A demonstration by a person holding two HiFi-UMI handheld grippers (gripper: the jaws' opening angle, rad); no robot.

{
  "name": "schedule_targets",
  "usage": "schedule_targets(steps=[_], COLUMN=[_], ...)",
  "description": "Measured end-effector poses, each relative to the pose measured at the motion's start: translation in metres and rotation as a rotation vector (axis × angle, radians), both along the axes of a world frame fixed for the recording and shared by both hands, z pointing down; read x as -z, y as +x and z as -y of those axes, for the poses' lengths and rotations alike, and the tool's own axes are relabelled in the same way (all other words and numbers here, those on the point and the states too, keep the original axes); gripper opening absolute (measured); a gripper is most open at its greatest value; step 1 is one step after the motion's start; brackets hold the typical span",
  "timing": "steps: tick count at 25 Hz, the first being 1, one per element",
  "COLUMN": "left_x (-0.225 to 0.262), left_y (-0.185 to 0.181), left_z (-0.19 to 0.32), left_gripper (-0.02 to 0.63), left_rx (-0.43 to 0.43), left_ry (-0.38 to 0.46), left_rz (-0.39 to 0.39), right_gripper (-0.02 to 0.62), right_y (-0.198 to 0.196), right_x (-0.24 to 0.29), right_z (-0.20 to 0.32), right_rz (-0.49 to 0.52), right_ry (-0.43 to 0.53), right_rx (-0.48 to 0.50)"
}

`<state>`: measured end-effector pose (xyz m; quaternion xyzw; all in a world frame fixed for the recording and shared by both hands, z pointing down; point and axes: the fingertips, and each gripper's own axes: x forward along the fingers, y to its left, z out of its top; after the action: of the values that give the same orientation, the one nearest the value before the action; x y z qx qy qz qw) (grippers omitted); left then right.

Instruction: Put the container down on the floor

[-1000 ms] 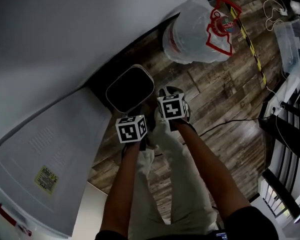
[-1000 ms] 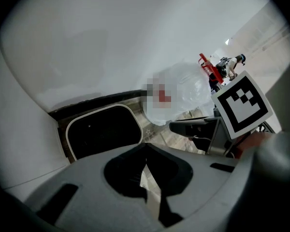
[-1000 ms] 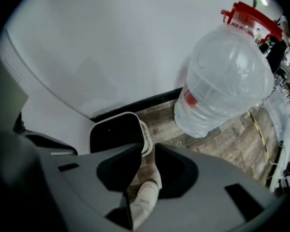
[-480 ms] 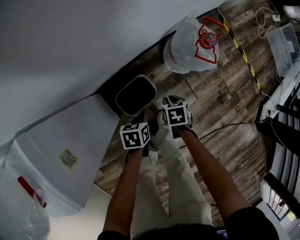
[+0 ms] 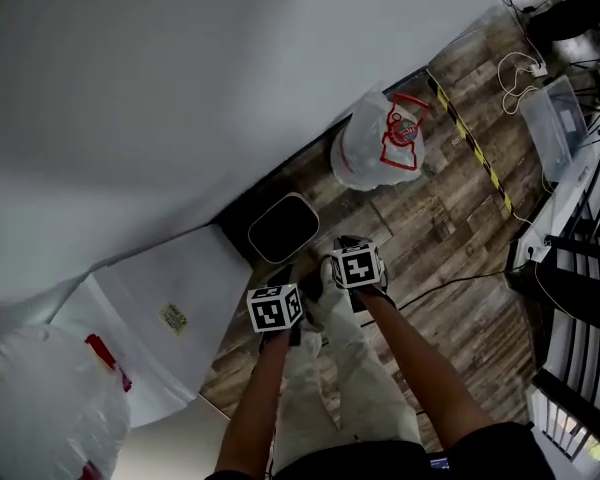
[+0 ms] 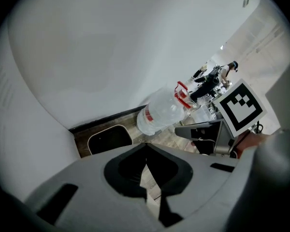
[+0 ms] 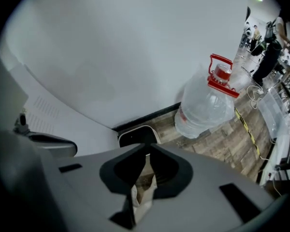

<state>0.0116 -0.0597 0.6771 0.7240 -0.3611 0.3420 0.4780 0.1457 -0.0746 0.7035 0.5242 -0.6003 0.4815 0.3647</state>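
- Two grippers, both empty: the left gripper (image 6: 145, 154) has its jaws together with only a thin slit between them. The right gripper (image 7: 146, 156) is likewise closed and clamped on nothing.
- Container (image 5: 282, 228): dark with a pale rim, upright on the floor (image 5: 450, 198) at the foot of the wall (image 5: 130, 88), apart from both grippers.
- Step, as judged: the set-down looks complete, since the container stands free of the tools.
- Next move, as judged: nothing more on the container. Draw both grippers up and toward the body, clear of the rim.
- Edges: a white box (image 5: 170, 318) sits just beside the container on the person's left. The wall is behind it, and a jug (image 5: 370, 146) is near on the right, not touching.
- Open room: there is bare floor on the person's side of the container. Wider floor lies to the right, crossed by a cable (image 5: 460, 253).
- Risk, as judged: low, though a forward swing could knock the container or the jug.
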Motion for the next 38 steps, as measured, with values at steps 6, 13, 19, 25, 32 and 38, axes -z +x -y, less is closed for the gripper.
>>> schedule_targets(steps=[6, 13, 19, 25, 32, 38], left_x=[0.041, 0.09, 0.141, 0.183, 0.249, 0.313], left_y=[0.013, 0.016, 0.017, 0.011, 0.007, -0.009], left_z=[0.011, 0.013, -0.002, -0.018, -0.032, -0.021], left_gripper=[0.017, 0.017, 0.017, 0.017, 0.017, 0.017], left_rx=[-0.037, -0.078, -0.126, -0.136, -0.236, -0.264], left_ry=[0.049, 0.112, 0.171, 0.226, 0.325, 0.453], left_rz=[-0.017, -0.026, -0.047, -0.078, -0.083, -0.132], right_gripper=[0.038, 0.034, 0.034, 0.034, 0.034, 0.034], right_y=[-0.004, -0.016, -0.031, -0.048, -0.067, -0.09], right_x=[0.04, 0.09, 0.128, 0.177, 0.257, 0.322], right_z=[0.001, -0.012, -0.042, -0.052, -0.05, -0.036], right_rz=[0.033, 0.069, 0.11, 0.15, 0.148, 0.164], right_ry=[0.04, 0.061, 0.05, 0.118, 0.264, 0.413], right_rx=[0.006, -0.005, 0.029, 0.029, 0.087, 0.095])
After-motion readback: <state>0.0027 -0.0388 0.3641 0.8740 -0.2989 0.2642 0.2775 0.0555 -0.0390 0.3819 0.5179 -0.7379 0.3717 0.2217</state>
